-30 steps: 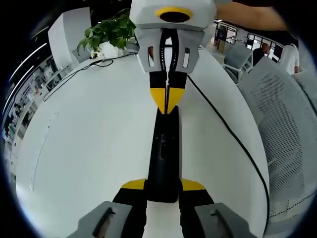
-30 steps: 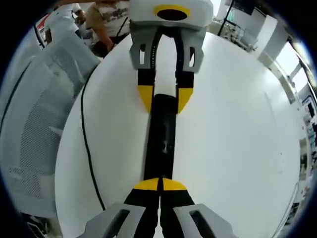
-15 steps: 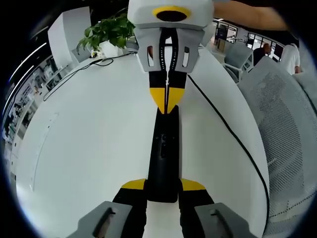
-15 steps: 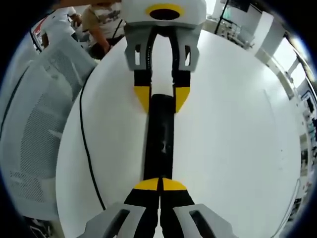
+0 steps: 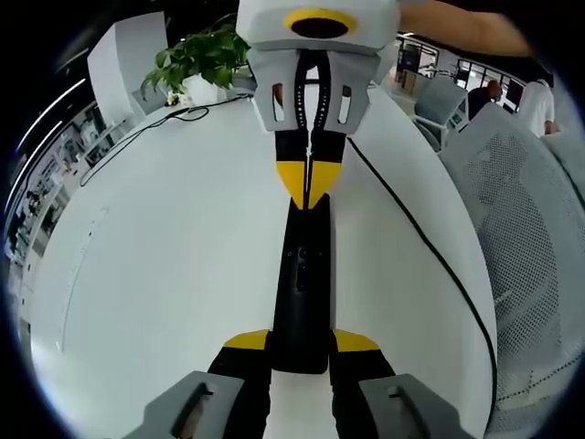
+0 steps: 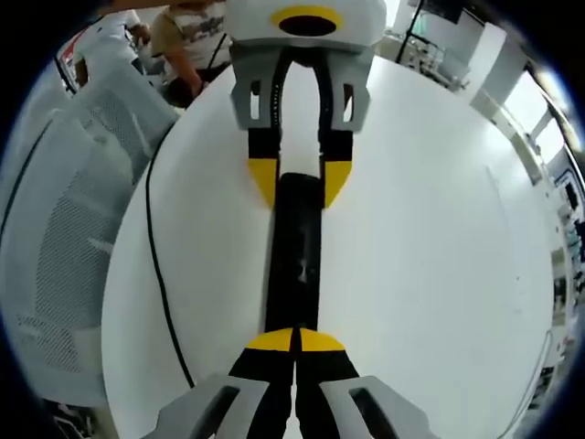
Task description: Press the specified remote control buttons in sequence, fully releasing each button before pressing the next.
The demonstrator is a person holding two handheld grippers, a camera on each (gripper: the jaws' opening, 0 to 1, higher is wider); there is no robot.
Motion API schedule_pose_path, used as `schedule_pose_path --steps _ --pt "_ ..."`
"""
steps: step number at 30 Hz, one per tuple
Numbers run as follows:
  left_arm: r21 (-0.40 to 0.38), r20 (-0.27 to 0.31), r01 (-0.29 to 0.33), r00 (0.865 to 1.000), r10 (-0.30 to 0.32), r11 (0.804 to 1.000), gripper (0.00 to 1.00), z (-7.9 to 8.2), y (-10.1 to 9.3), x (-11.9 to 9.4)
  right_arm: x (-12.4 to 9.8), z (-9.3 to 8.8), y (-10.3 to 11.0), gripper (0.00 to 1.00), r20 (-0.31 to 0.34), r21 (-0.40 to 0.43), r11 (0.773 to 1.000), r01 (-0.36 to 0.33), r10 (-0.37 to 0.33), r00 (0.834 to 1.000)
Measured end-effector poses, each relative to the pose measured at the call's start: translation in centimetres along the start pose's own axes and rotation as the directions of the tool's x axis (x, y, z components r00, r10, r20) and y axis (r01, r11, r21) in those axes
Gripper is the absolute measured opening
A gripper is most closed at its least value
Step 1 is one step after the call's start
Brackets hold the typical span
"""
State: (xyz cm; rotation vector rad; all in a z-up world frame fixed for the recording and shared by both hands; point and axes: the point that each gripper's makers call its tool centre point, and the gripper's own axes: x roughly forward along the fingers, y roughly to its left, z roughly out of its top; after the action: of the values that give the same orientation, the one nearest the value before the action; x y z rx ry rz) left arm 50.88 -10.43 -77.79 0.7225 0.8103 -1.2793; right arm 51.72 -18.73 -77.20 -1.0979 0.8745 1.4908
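A long black remote [image 5: 302, 274] lies lengthwise on the white round table [image 5: 164, 256]. My left gripper [image 5: 302, 340] is shut on its near end, one yellow-tipped jaw on each side. From the top of the left gripper view comes my right gripper [image 5: 309, 187], shut, its joined yellow tips resting on the remote's far end. In the right gripper view the remote [image 6: 297, 256] runs away from my right gripper [image 6: 294, 340], whose tips meet over its near end. The left gripper [image 6: 297, 183] clamps the far end.
A black cable [image 5: 411, 229] crosses the table beside the remote, also seen as the cable [image 6: 149, 247]. A potted plant [image 5: 196, 59] stands at the far edge. Mesh chairs [image 5: 521, 210] [image 6: 64, 210] line the table's side. People [image 6: 196, 37] stand beyond.
The right gripper view shifted slightly a second ago and has since held still. The left gripper view and the grip on the remote are the same.
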Motion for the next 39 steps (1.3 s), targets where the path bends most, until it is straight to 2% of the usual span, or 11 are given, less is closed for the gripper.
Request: schedule_pose_path --steps 7,22,32,39 --pt "0.001 -0.003 0.000 1.000 0.000 1.000 0.23 0.0 0.1 0.0 -0.1 0.1 0.0 0.00 0.026 0.021 1.000 0.004 -0.004 1.000" --pt "0.003 -0.012 -0.003 1.000 0.003 1.000 0.23 0.0 0.2 0.1 -0.3 0.3 0.1 0.00 0.050 0.011 0.999 0.032 -0.032 0.998" --pt "0.006 -0.012 0.000 1.000 0.000 1.000 0.23 0.0 0.2 0.1 -2.7 1.2 -0.4 0.00 0.061 0.004 0.999 0.055 -0.055 0.997" --pt "0.005 -0.012 0.000 1.000 0.000 1.000 0.23 0.0 0.2 0.1 -3.2 1.9 -0.8 0.00 0.065 -0.013 0.998 0.069 -0.068 0.996"
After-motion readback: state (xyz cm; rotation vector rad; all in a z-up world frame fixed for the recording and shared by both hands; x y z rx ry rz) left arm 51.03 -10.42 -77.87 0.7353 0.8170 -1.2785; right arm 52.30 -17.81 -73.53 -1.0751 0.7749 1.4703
